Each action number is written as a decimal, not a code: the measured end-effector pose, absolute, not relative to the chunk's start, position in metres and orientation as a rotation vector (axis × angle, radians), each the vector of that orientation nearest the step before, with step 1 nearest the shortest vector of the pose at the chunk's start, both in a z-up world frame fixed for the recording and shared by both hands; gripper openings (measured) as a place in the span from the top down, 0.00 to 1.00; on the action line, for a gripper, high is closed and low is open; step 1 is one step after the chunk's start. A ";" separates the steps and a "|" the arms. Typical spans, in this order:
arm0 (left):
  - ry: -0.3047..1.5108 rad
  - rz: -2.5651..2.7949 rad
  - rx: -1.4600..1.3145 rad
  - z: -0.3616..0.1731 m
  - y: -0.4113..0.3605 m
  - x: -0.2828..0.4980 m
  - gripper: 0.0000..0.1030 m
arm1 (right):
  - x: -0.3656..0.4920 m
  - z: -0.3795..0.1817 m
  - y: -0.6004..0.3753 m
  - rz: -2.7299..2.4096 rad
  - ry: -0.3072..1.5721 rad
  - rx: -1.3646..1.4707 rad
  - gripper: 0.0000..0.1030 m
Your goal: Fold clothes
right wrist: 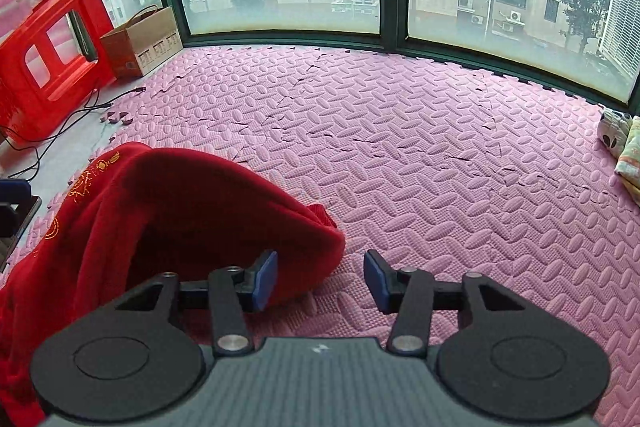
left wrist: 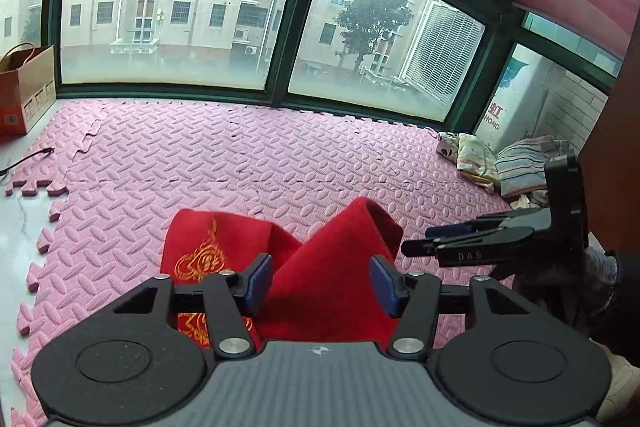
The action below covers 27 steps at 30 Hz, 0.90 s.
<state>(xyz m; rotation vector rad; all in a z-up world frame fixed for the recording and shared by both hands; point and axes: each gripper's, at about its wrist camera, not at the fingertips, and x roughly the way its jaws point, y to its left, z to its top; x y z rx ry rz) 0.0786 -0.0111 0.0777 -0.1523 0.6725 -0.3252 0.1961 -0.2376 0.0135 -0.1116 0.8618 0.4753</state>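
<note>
Both hand-held grippers, left [left wrist: 320,283] and right [right wrist: 320,281], gape wide and empty, so the humped red garment [left wrist: 328,267] at 12 o'clock could slump unfolded.

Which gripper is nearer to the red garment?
Left. The left gripper has the red garment bunched between its open fingers; the right gripper, also open, sits just off its right edge, over the mat.

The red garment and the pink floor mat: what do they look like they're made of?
Red garment: soft napped fabric, probably fleece or velvet; matte, thick rounded folds, gold embroidery.
Pink floor mat: foam interlocking tiles, apparently; toothed edges, embossed oval tread, matte surface, seams lifting slightly.
</note>
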 end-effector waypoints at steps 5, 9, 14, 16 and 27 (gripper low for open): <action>0.685 -0.338 -0.093 0.070 -0.043 0.125 0.37 | 0.203 0.016 -0.245 0.479 0.859 -0.083 0.53; 0.766 -0.379 -0.074 0.051 -0.055 0.147 0.77 | 0.211 0.024 -0.255 0.470 0.837 -0.057 0.53; 0.768 -0.473 -0.067 0.047 -0.052 0.125 0.90 | 0.223 0.031 -0.263 0.460 0.823 -0.016 0.53; 0.763 -0.519 -0.049 0.050 -0.051 0.110 0.91 | 0.229 0.031 -0.265 0.455 0.826 0.004 0.53; 0.885 -0.628 -0.015 0.019 -0.052 0.061 0.90 | 0.232 -0.018 -0.247 0.512 1.000 0.022 0.53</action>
